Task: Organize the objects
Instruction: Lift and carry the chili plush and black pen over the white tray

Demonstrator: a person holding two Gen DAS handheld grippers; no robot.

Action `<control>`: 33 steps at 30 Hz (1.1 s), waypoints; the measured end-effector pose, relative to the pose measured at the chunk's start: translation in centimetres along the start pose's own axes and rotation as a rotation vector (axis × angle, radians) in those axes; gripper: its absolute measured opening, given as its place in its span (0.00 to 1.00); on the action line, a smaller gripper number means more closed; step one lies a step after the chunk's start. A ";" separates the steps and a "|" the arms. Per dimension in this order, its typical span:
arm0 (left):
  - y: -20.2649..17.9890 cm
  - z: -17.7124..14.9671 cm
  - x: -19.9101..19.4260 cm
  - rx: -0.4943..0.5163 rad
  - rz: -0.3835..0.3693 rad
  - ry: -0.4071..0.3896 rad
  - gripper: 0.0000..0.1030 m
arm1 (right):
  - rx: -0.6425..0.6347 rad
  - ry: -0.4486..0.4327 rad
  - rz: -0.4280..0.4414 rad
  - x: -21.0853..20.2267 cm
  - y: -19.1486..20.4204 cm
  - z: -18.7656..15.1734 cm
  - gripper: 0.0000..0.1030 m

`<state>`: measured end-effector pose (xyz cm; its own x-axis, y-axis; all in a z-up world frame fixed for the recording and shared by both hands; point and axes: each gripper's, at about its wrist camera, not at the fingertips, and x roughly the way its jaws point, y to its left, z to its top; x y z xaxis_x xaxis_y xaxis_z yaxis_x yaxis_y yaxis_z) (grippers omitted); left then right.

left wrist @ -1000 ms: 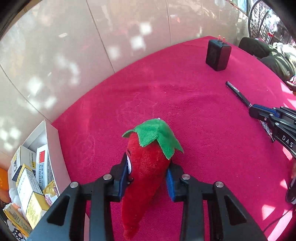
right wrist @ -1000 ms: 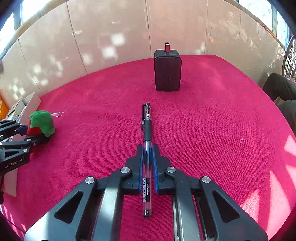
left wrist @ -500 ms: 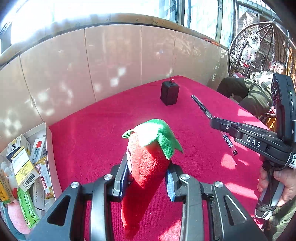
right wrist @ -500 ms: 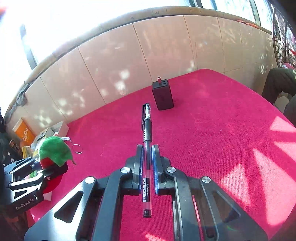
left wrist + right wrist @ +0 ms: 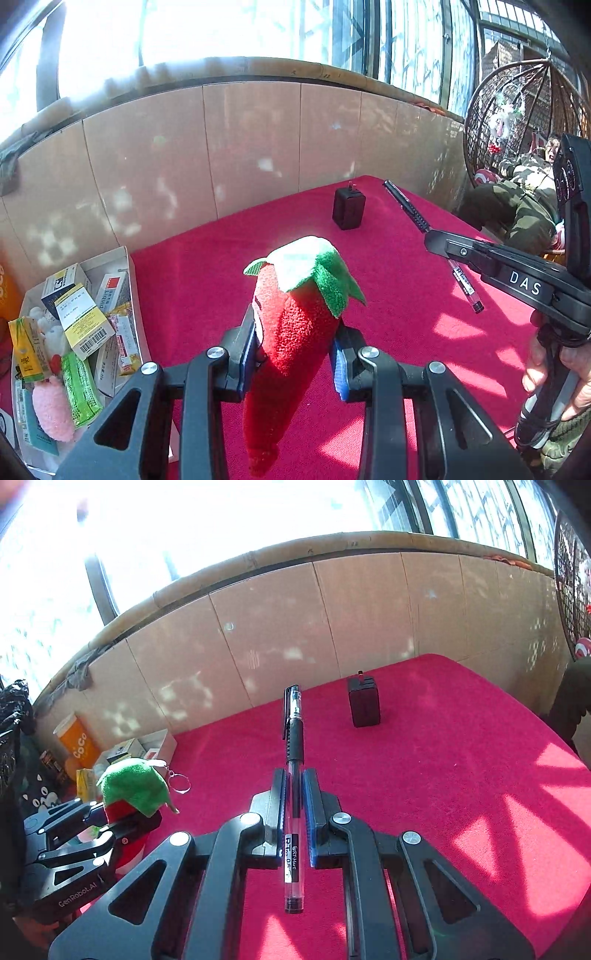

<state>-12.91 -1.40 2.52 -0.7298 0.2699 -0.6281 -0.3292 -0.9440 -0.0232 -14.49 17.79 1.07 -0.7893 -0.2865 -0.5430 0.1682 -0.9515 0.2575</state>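
Observation:
A red plush chili with a green felt cap hangs above the red tablecloth, and my left gripper is shut on its body. In the right wrist view the same chili shows at the left with a key ring on it. My right gripper is shut on a clear pen with a black cap, held lengthwise and lifted off the cloth. The left wrist view shows that pen sticking out of the right gripper. A black charger stands upright at the far side of the table.
An open white box holding cartons, green packets and a pink plush lies off the table's left edge. A tiled wall and window run behind. A hanging wicker chair and a seated person are at the far right. An orange cup stands by the wall.
Both grippers have risen off the cloth with their loads, and both views now look higher, taking in the wall and window. The right gripper has come closer in the left wrist view.

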 end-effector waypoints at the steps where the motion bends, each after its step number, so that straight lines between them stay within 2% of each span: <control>1: 0.2 -0.1 -0.2 -0.004 0.002 -0.002 0.33 | -0.007 0.001 0.009 -0.1 0.4 0.0 0.08; 14: 3.4 -1.0 -2.3 -0.073 0.032 -0.048 0.33 | -0.095 0.000 0.061 -0.9 5.3 0.0 0.08; 33: 8.2 -2.0 -5.3 -0.170 0.108 -0.109 0.33 | -0.186 0.014 0.120 -0.9 10.5 -0.2 0.08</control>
<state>-10.54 -11.01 4.13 -0.8190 0.1760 -0.5461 -0.1467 -0.9844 -0.0971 -11.90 8.08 4.12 -0.7489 -0.3993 -0.5289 0.3678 -0.9143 0.1695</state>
